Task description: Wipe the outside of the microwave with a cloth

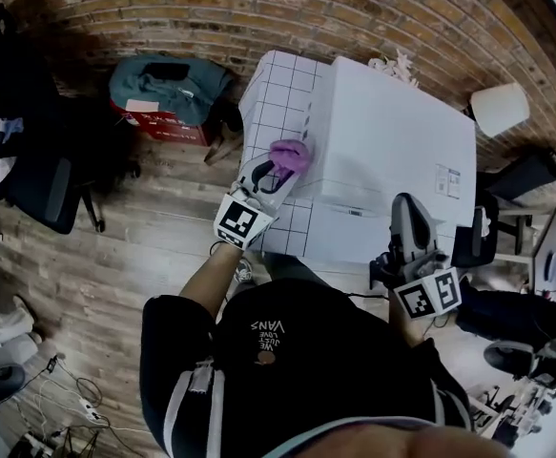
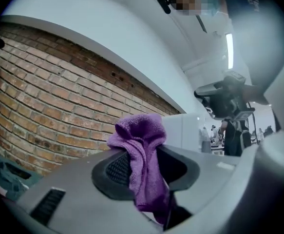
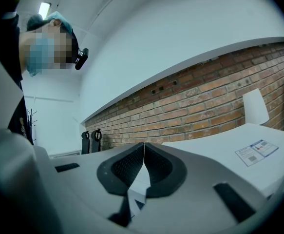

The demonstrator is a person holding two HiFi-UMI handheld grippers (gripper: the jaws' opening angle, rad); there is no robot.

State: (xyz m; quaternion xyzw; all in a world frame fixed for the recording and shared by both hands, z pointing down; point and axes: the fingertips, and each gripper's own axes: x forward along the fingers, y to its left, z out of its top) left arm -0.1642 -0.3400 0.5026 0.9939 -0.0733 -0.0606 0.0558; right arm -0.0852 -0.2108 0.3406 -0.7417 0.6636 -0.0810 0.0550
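Beside white microwave [image 1: 392, 132], left tongs [image 1: 280, 167] pinch crumpled purple cloth [image 1: 290, 153].

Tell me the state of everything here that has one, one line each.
Left tongs: shut on the cloth.
Right tongs: shut, empty.
Cloth: bunched, beside the microwave, at its left edge.
Microwave: upright on the table, door seemingly closed.

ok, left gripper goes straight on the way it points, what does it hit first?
Probably the microwave: the purple cloth clamped in the left gripper leads, with the white casing's left edge just beyond. Depth is unclear; slightly further left it would pass toward the brick wall.
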